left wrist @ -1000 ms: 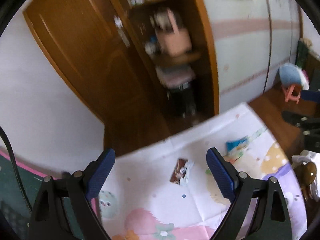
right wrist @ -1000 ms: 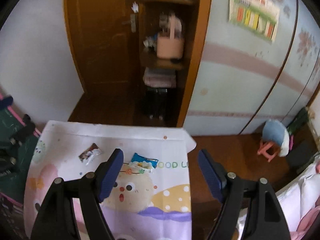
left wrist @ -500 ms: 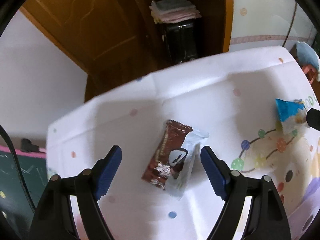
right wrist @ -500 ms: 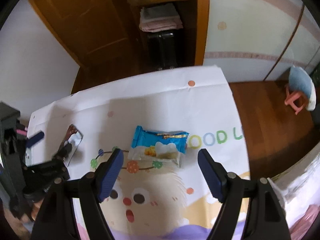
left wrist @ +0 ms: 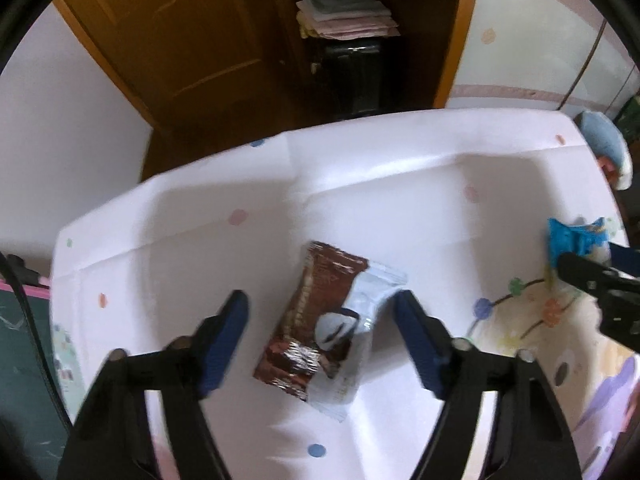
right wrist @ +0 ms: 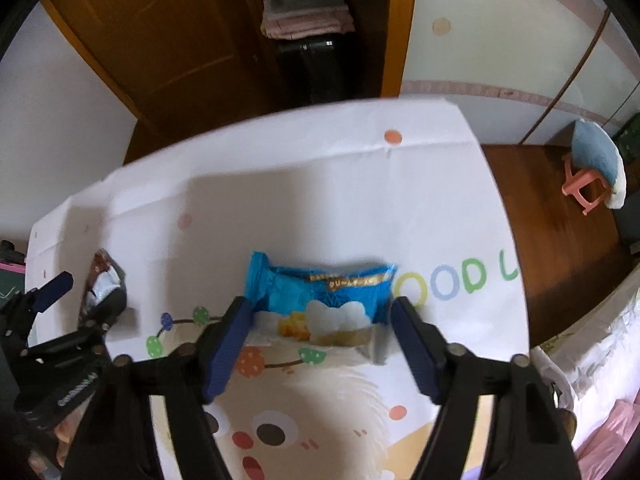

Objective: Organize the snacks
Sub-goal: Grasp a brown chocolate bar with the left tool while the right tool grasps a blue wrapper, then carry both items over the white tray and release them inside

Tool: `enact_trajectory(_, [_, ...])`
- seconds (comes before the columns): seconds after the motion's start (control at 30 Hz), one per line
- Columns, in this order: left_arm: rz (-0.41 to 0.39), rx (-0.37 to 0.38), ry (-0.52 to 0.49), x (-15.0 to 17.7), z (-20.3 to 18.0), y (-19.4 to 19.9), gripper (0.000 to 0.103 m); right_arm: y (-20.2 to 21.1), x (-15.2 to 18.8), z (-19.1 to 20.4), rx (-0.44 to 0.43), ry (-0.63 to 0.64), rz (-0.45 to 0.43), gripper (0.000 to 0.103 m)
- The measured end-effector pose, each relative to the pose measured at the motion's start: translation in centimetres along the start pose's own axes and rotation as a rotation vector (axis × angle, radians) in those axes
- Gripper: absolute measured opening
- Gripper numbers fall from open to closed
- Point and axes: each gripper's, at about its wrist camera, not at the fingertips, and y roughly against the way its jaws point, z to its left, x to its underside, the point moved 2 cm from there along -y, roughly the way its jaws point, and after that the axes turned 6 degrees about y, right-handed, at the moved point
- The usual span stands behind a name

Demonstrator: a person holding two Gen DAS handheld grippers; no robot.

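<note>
Both grippers had descended since the earlier frames. The printed tablecloth [right wrist: 420, 208] filled mid-frame; a wooden wardrobe [left wrist: 224, 40] stood upper centre. Two snacks lay there: one brown chocolate wrapper [left wrist: 324, 328] between the spread left gripper [left wrist: 320, 336] fingers, one blue snack packet [right wrist: 324, 300] between the spread right gripper [right wrist: 320, 336] fingers.
</note>
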Motion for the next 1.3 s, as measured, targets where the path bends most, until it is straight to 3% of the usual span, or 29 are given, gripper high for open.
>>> enact_trajectory(0.07, [0.015,0.058,0.015,0.1,-0.1,0.2,0.047,0.1,0.1,0.5,0.014,0.027,0.004,0.059])
enact_trajectory(0.13, [0.017,0.077,0.017,0.3,-0.1,0.3,0.036,0.3,0.2,0.7,0.011,0.045,0.008,0.053])
enact_trajectory(0.27, [0.002,0.040,-0.008,1.0,-0.6,0.7,0.034,0.8,0.7,1.0,-0.020,0.063,0.012,0.040])
enact_trajectory(0.43, [0.011,0.027,0.012,2.0,0.1,1.8,0.032,1.6,1.7,1.6,-0.051,0.091,0.018,0.037])
enact_trajectory(0.57, [0.000,0.025,0.031,2.4,1.1,4.6,0.031,4.4,3.1,2.1,-0.092,0.104,-0.014,0.037])
enact_trajectory(0.77, [-0.073,0.024,0.024,4.0,2.4,13.3,0.031,11.9,5.4,3.0,-0.139,0.135,-0.105,0.037])
enact_trajectory(0.87, [-0.127,0.063,0.022,5.6,2.5,19.1,0.031,16.9,7.5,3.8,-0.149,0.167,-0.167,0.037])
enact_trajectory(1.13, [-0.251,0.148,0.016,13.2,2.9,33.1,0.032,30.1,15.4,6.5,-0.145,0.294,-0.338,0.037])
enact_trajectory(1.3, [-0.303,0.196,-0.017,19.3,3.2,39.3,0.032,36.1,21.8,7.9,-0.161,0.367,-0.435,0.037])
